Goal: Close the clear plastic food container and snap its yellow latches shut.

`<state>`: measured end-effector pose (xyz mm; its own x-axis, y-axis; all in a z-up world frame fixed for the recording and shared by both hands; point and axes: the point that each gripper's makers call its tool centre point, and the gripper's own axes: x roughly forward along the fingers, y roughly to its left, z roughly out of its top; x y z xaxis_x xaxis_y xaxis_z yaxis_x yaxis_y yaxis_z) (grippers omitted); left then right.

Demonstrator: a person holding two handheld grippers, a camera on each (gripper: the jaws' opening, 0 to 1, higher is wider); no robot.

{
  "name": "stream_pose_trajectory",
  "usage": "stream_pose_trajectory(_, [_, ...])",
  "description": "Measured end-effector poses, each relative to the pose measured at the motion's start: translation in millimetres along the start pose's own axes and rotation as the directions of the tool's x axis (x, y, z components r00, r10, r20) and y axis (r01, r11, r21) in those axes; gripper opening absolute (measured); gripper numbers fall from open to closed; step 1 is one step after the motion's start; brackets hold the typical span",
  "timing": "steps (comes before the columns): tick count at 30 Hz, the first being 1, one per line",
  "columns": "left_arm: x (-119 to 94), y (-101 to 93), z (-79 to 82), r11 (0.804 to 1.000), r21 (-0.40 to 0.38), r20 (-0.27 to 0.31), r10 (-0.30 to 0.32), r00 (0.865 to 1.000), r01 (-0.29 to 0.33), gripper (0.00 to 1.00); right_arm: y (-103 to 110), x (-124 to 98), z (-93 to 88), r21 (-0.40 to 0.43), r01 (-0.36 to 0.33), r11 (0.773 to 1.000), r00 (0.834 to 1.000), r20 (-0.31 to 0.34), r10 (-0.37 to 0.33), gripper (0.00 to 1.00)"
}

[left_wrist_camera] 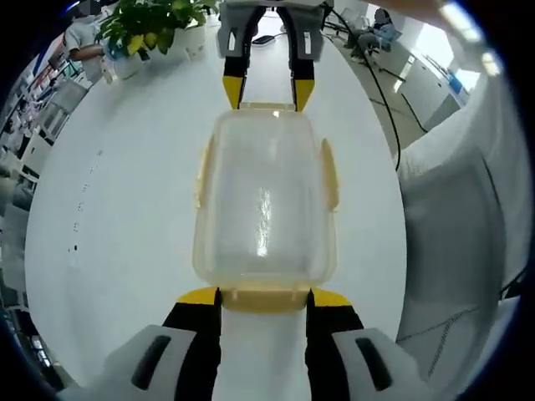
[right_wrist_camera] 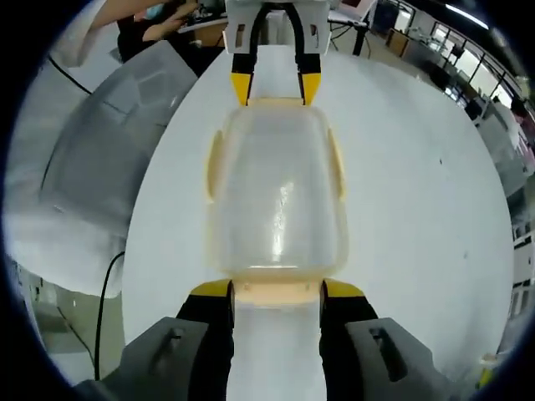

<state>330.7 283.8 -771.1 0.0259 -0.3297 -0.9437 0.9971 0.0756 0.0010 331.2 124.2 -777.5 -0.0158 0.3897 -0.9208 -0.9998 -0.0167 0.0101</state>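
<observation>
A: Where's the container?

B: The clear plastic container (left_wrist_camera: 264, 213) sits lid-on, on the white desk (left_wrist_camera: 117, 225), between both grippers.

A: And the fingers?

B: The left gripper (left_wrist_camera: 264, 299) and the right gripper (right_wrist_camera: 277, 291) each stand spread apart, straddling the yellow latches (left_wrist_camera: 266, 296) at opposite ends.

A white table (left_wrist_camera: 109, 251) bore a potted plant (left_wrist_camera: 146, 25) at its far edge; black cables (left_wrist_camera: 380, 92) trailed off the table's side.
</observation>
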Motion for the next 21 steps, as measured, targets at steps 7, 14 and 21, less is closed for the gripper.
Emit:
stream_pose_trajectory(7, [9,-10.2,8.7,1.000,-0.020,-0.012,-0.012,1.000,0.012,0.33,7,-3,-10.3,-0.014,-0.015,1.000,1.000,0.000,0.015,0.36])
stream_pose_trajectory(14, [15,-10.5,13.0,1.000,-0.026,-0.029,-0.009,1.000,0.008,0.33,9,0,-20.3,-0.019,-0.013,1.000,1.000,0.001,0.013,0.36])
stream_pose_trajectory(21, [18,-11.9,11.7,1.000,-0.012,-0.061,-0.018,0.998,0.017,0.33,11,1,-19.5,-0.026,-0.003,1.000,1.000,0.004,0.003,0.36])
